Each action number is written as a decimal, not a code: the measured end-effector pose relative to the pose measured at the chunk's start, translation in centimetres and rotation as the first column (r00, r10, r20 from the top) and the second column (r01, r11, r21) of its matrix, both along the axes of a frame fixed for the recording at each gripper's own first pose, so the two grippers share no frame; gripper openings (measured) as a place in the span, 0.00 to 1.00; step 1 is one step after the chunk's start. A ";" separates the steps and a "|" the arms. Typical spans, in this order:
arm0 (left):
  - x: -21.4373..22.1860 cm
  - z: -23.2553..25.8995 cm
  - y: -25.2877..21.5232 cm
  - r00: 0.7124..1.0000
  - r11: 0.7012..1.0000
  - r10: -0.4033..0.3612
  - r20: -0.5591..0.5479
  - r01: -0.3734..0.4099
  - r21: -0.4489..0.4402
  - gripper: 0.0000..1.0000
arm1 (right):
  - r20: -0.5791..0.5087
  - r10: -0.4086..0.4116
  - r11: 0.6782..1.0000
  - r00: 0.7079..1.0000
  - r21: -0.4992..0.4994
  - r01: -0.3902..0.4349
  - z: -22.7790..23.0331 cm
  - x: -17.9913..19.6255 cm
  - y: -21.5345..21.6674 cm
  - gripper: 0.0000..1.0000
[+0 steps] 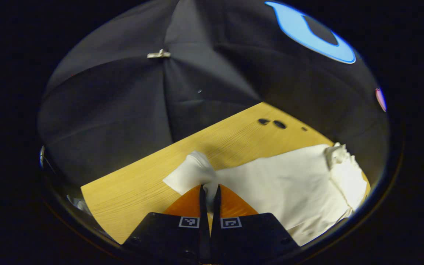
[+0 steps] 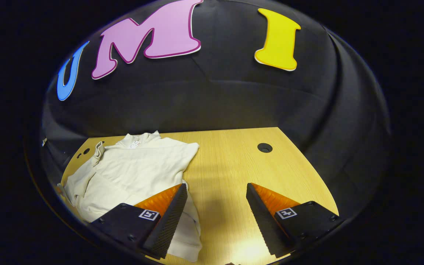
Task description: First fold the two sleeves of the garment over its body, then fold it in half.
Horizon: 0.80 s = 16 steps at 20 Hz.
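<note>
The white garment [image 1: 289,184] lies on the wooden table [image 1: 142,184], toward its left part in the right gripper view, with the body spread flat. In the left gripper view its far end is bunched into folds near the edge of sight and partly cut off; the near hem is likewise cut off. In the right gripper view a small label [image 2: 135,144] sits inside the collar; its writing is too small to read. The left gripper [image 1: 209,193] has its fingers pressed nearly together, pinching a sleeve [image 1: 193,173] of the garment between them. The right gripper [image 2: 216,195] stands spread wide above bare table, holding nothing; its left finger overlaps the garment's edge.
</note>
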State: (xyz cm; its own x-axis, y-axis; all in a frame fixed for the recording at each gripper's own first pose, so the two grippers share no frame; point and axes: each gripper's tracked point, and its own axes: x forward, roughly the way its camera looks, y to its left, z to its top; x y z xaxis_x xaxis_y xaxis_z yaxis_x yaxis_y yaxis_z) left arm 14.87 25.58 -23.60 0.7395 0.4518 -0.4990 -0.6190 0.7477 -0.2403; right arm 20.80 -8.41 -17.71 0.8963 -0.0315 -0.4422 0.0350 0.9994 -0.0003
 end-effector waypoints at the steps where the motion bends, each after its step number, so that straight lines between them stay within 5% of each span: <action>1: 1.2 1.7 -0.7 1.000 1.000 -0.023 0.022 0.023 0.020 0.06 | -0.002 -0.005 1.000 1.000 0.000 0.005 -0.1 -0.4 -0.8 0.99; 8: 10.0 10.0 -8.9 0.972 0.977 -0.201 0.124 0.189 0.098 0.06 | -0.011 -0.075 0.997 0.997 0.016 0.076 -0.9 -3.0 -6.1 0.99; 16: 20.6 15.3 -22.6 0.879 0.887 -0.448 0.161 0.414 0.207 0.06 | -0.033 -0.154 0.988 0.988 0.020 0.154 -2.4 -5.5 -10.5 0.99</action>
